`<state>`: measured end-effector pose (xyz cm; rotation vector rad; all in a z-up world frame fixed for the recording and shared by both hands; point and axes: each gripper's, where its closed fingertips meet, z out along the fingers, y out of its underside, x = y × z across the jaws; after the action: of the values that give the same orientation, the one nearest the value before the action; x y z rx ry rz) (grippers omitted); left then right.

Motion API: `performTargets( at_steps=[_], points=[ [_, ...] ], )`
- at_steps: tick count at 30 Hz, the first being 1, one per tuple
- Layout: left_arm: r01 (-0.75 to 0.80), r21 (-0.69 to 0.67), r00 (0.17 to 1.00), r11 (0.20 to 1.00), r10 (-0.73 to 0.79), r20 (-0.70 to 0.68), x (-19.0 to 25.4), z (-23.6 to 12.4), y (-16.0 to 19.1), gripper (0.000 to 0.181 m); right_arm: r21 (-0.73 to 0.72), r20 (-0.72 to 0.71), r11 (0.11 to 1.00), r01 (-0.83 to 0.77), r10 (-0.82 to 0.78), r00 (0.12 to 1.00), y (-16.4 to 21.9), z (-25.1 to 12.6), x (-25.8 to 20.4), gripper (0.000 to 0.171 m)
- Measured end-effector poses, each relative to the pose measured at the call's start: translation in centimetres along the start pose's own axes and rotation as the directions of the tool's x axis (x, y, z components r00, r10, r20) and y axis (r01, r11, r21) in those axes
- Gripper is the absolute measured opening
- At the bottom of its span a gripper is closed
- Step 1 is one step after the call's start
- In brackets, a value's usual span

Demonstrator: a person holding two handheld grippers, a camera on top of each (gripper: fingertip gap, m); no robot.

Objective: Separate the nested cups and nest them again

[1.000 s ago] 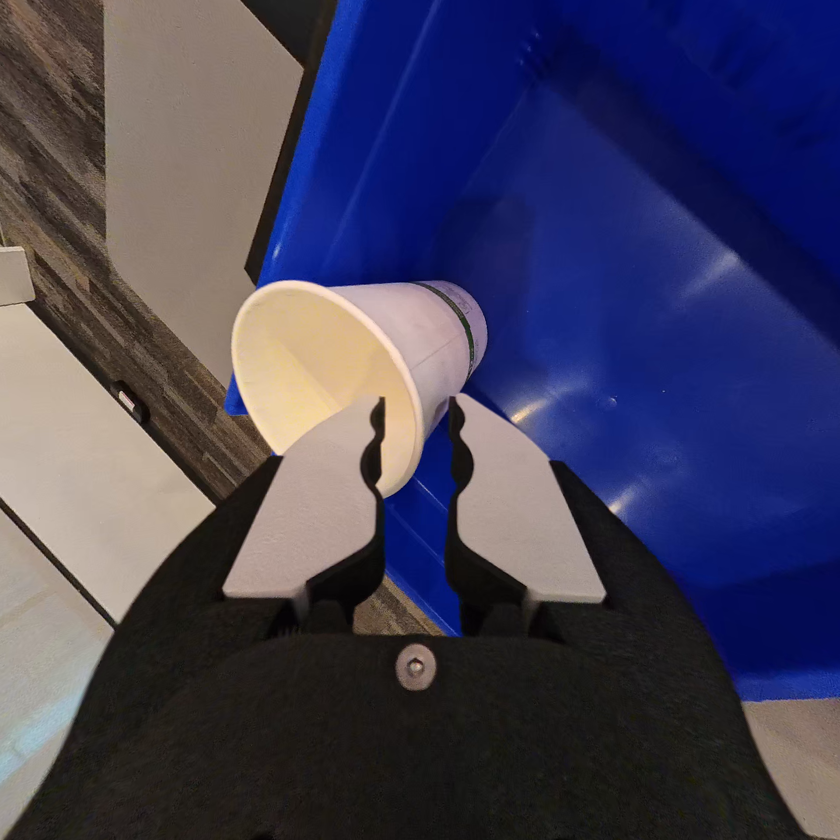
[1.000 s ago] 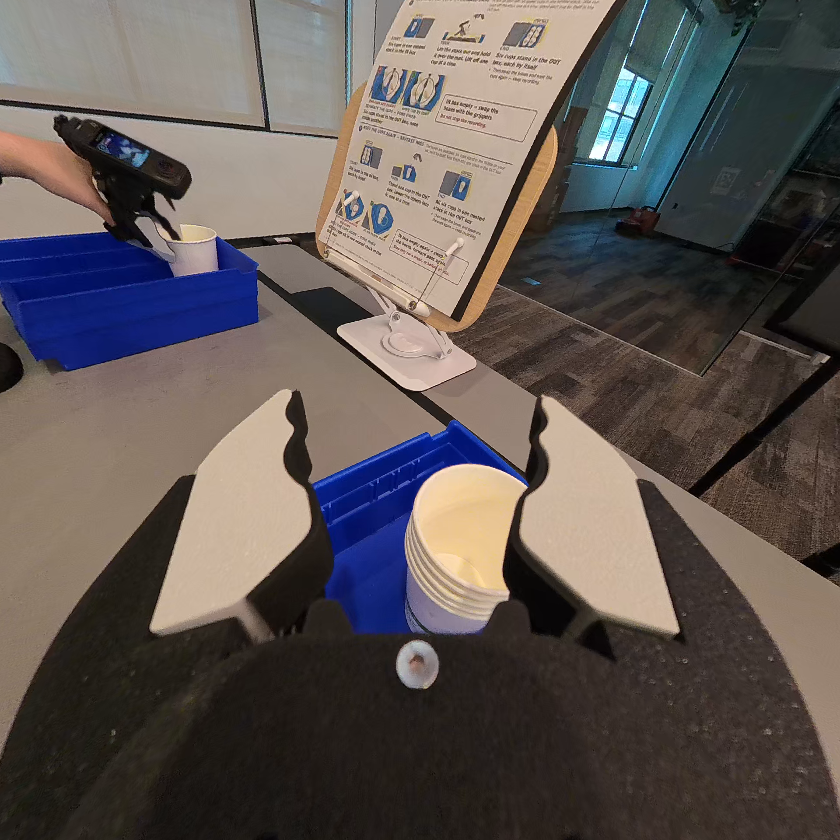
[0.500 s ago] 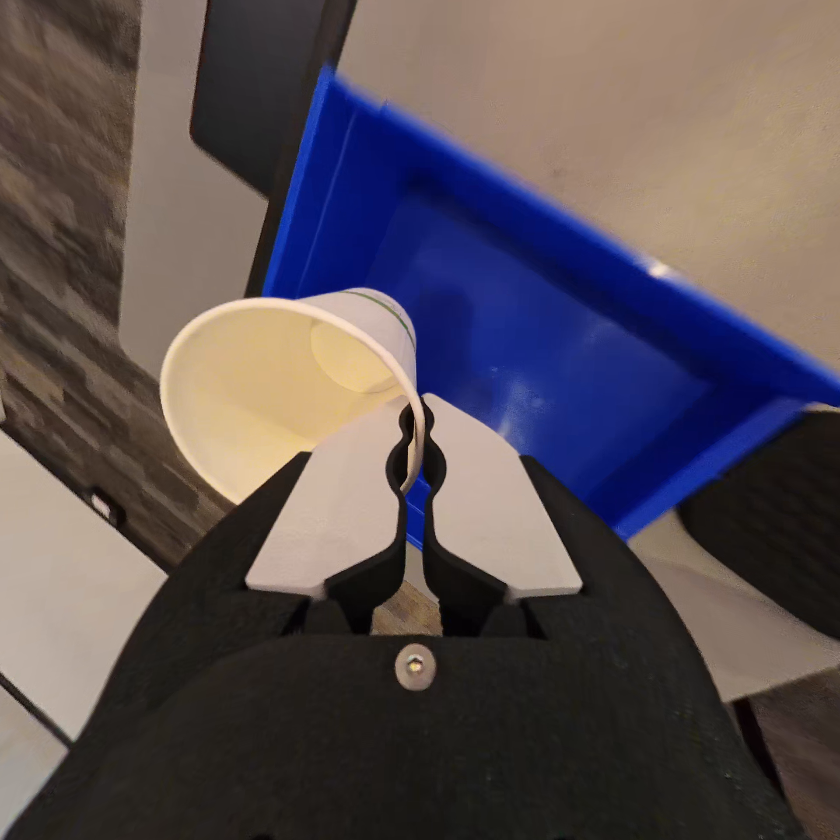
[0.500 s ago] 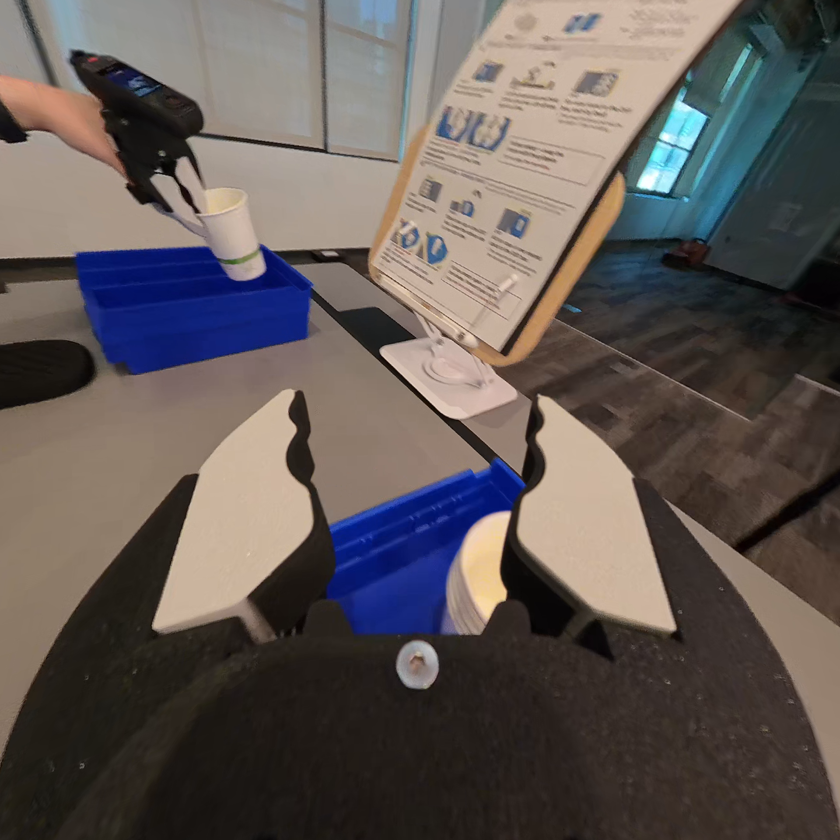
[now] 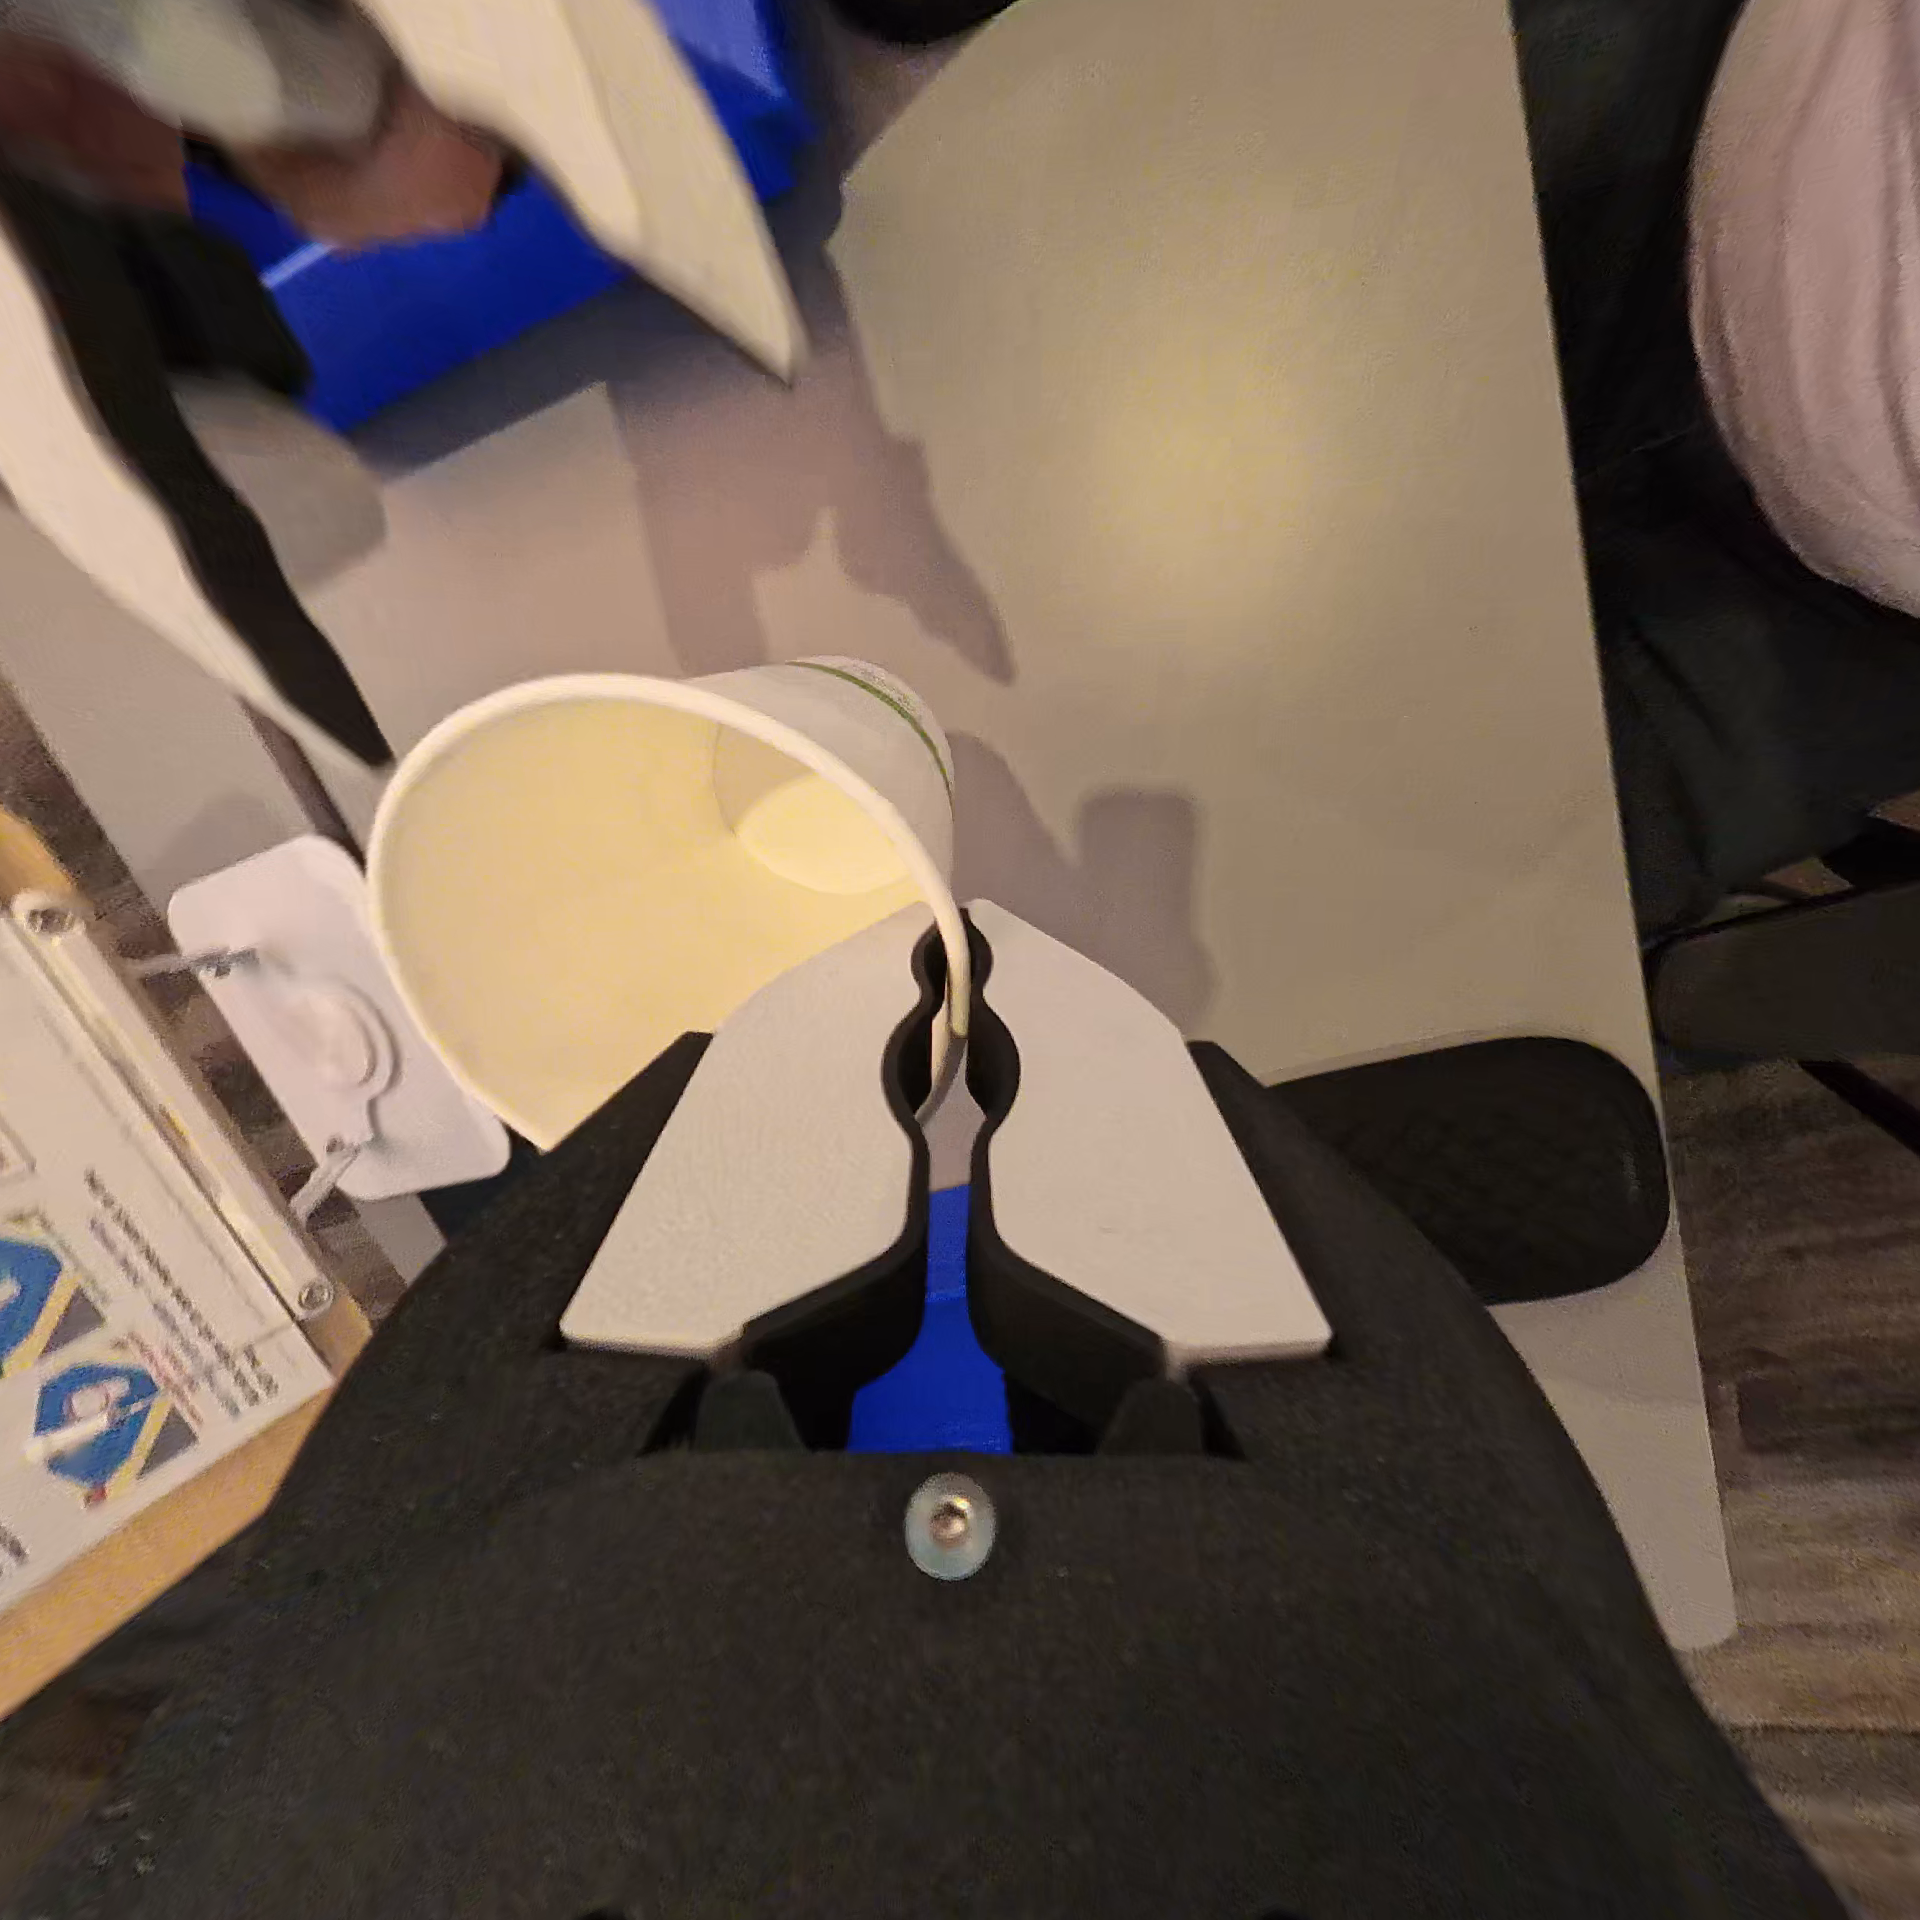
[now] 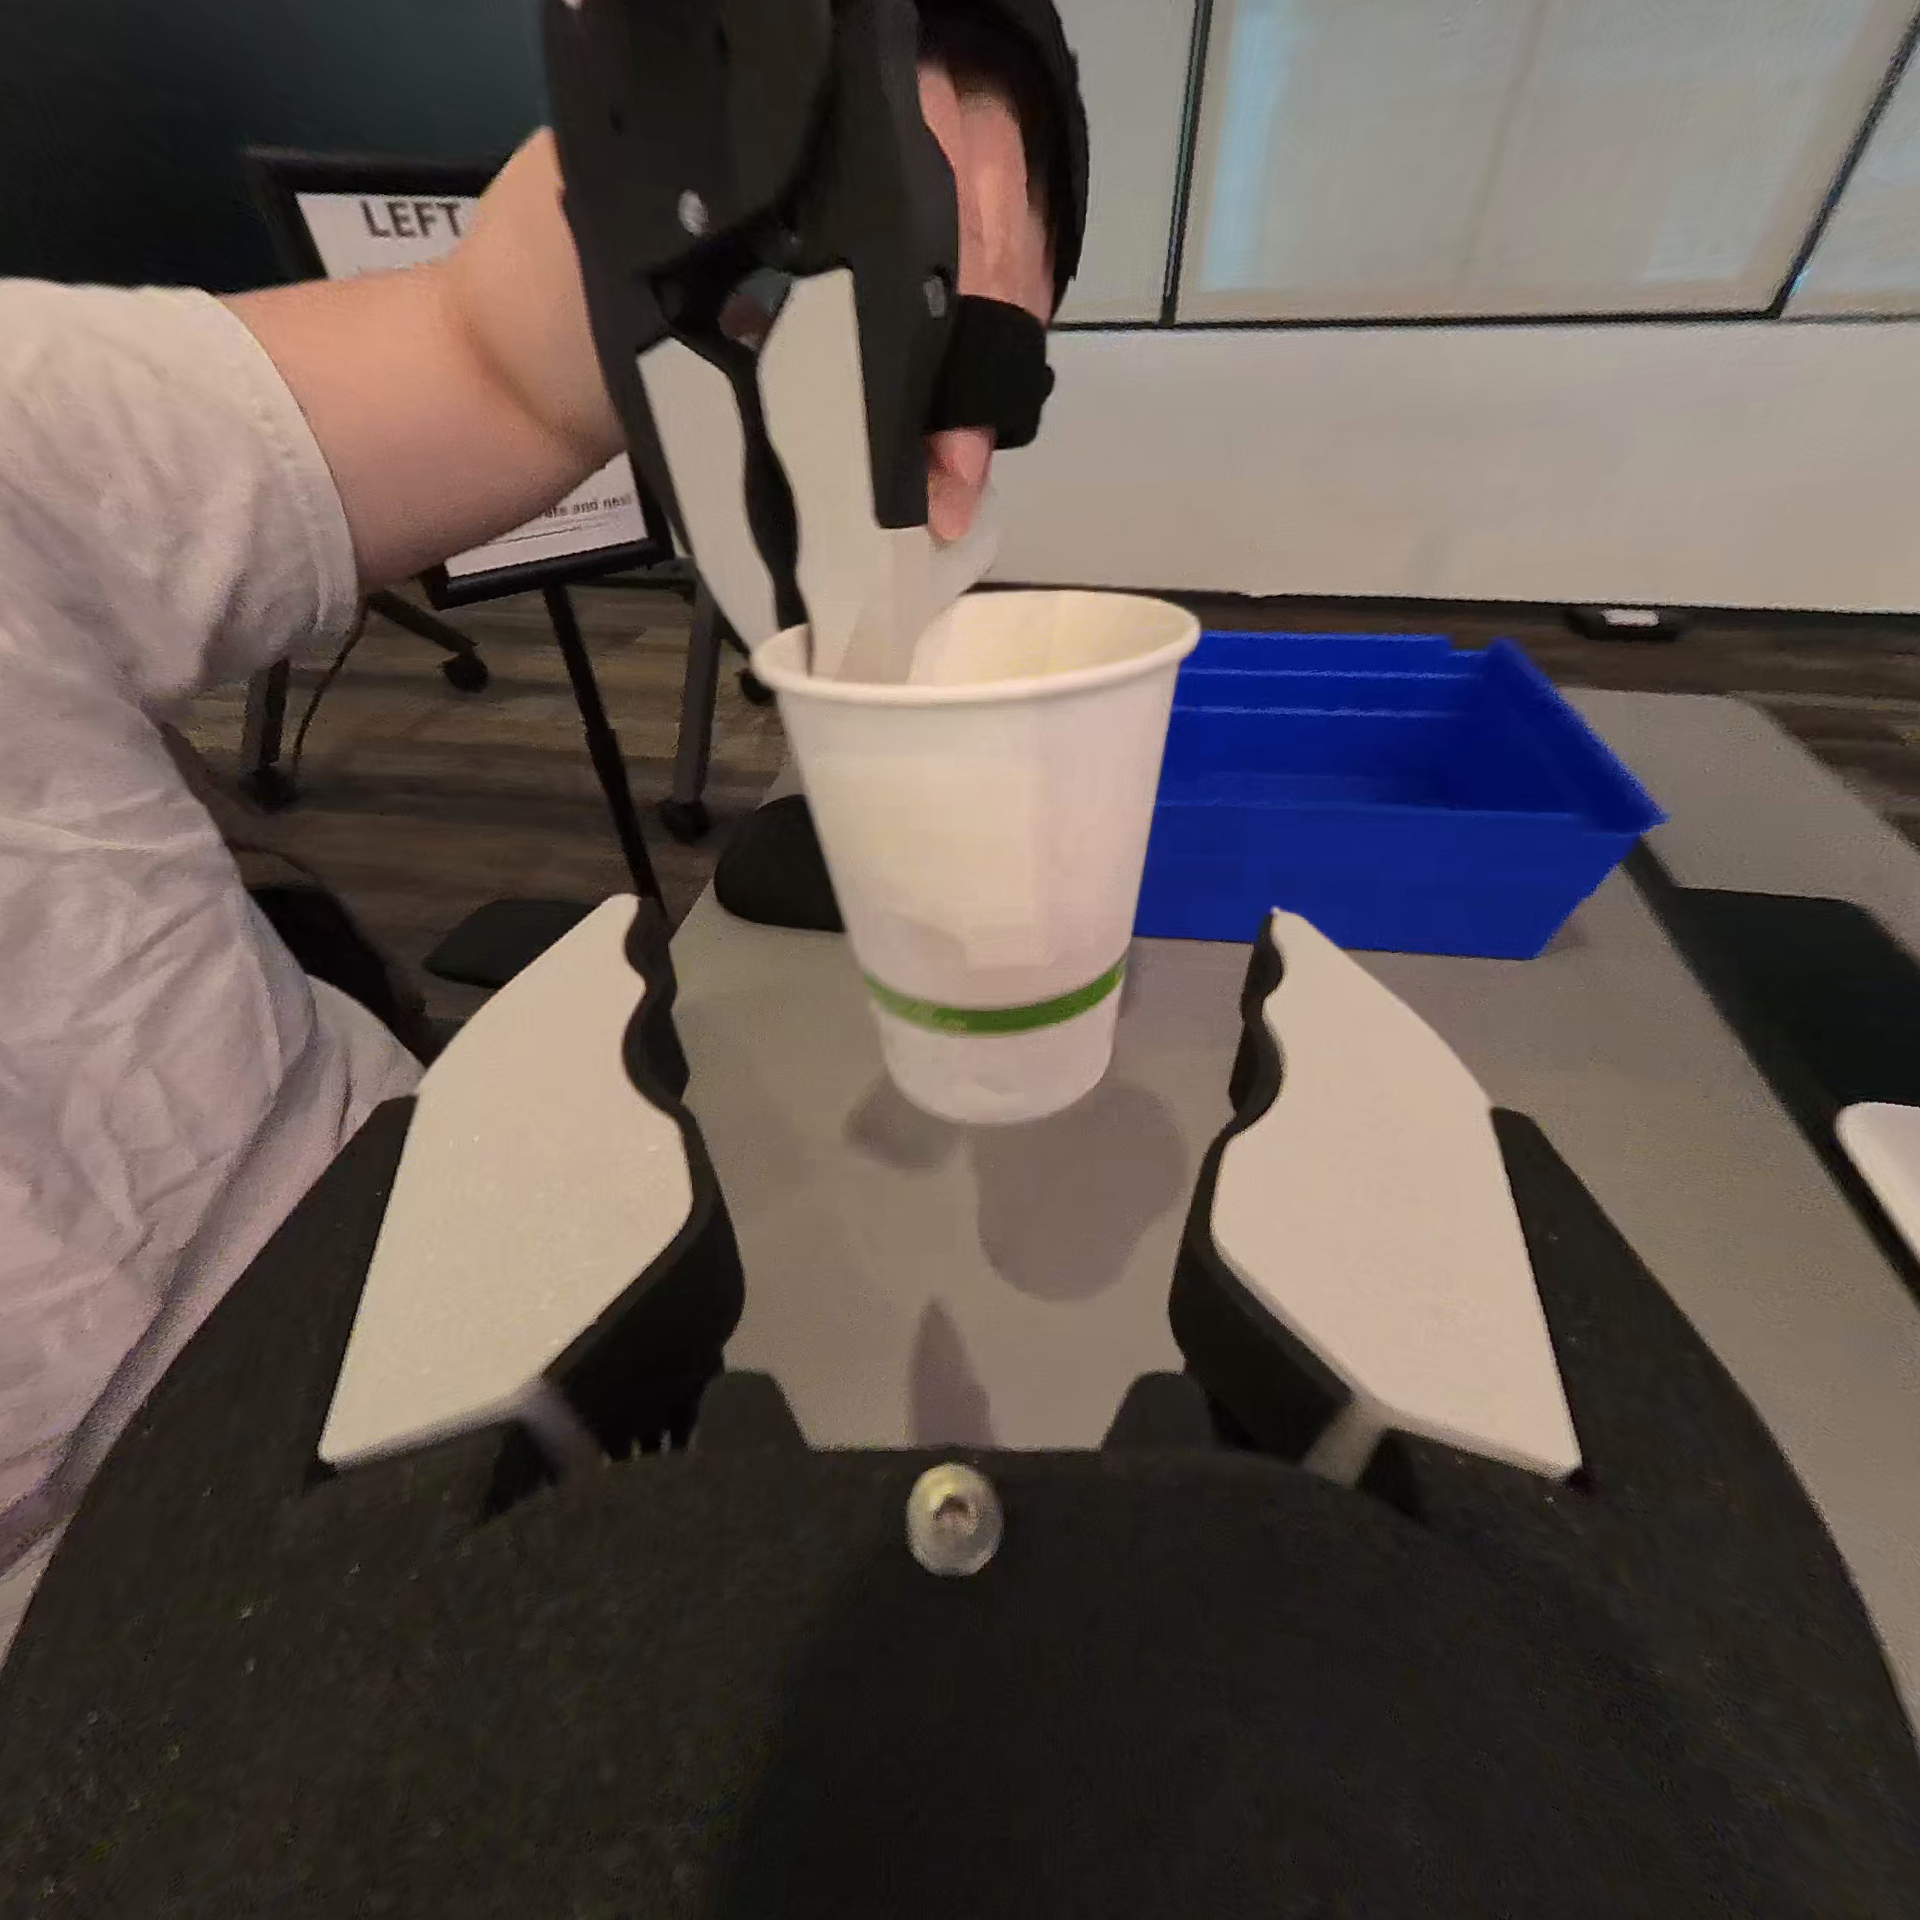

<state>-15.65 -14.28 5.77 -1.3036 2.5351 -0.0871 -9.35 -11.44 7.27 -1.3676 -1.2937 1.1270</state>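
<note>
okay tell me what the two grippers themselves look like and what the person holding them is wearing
Both the left gripper and right gripper have rough black bodies, a silver screw at centre, and pale grey fingers with wavy black inner pads. The person wears a pale short sleeve and a black finger strap.

Cup (image 6: 977, 852): white paper, green band near base. Upright, lifted just above the tabletop (image 6: 1558, 1039). Empty inside.

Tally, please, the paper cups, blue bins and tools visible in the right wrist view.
paper cup: 1
blue bin: 1
tools: 2, the left tool shut on the cup's rim and the right tool open
Total: 4
</note>
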Motion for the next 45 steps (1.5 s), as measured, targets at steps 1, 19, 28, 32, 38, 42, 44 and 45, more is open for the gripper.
performTargets(
  at_steps=[1,19,28,32,38,42,44,45],
  points=[
    [-0.009,-0.008,1.000,1.000,0.009,-0.009,0.1,0.3,-0.2,0.000,-0.020,0.019,1.000,-0.014,0.014,1.000,0.6,0.8,-0.1,0.104],
    [-0.043,0.042,0.995,0.998,0.047,-0.086,1.6,2.2,-2.1,0.000,-0.097,0.241,0.993,-0.060,0.082,0.967,3.7,5.3,-2.5,0.091],
    [0.003,0.066,0.999,0.998,0.001,-0.049,1.1,1.6,-2.5,0.011,-0.084,0.233,0.995,-0.057,0.075,0.970,3.5,5.1,-2.3,0.090],
    [0.019,0.112,0.998,0.994,-0.025,0.052,-0.4,0.2,-3.1,0.030,-0.081,0.214,0.995,-0.063,0.079,0.974,3.6,4.8,-1.7,0.090],
    [0.137,0.328,0.975,0.935,-0.186,0.124,-0.9,-4.7,-3.6,0.035,0.001,-0.079,1.000,0.019,-0.019,0.997,0.4,-0.1,2.3,0.090],
    [0.213,0.377,0.941,0.901,-0.293,0.167,0.2,-5.1,-1.1,0.032,0.061,-0.655,0.975,0.212,-0.121,0.746,-3.6,-13.1,7.8,0.090],
    [0.231,0.374,0.921,0.898,-0.326,0.213,0.8,-4.9,-0.1,0.032,0.150,-0.804,0.966,0.212,-0.006,0.595,-3.5,-20.1,9.3,0.089],
    [0.238,0.372,0.909,0.897,-0.341,0.241,0.9,-4.9,0.3,0.029,0.168,-0.830,0.969,0.181,0.040,0.556,-2.4,-22.4,9.9,0.089]
  ],
)
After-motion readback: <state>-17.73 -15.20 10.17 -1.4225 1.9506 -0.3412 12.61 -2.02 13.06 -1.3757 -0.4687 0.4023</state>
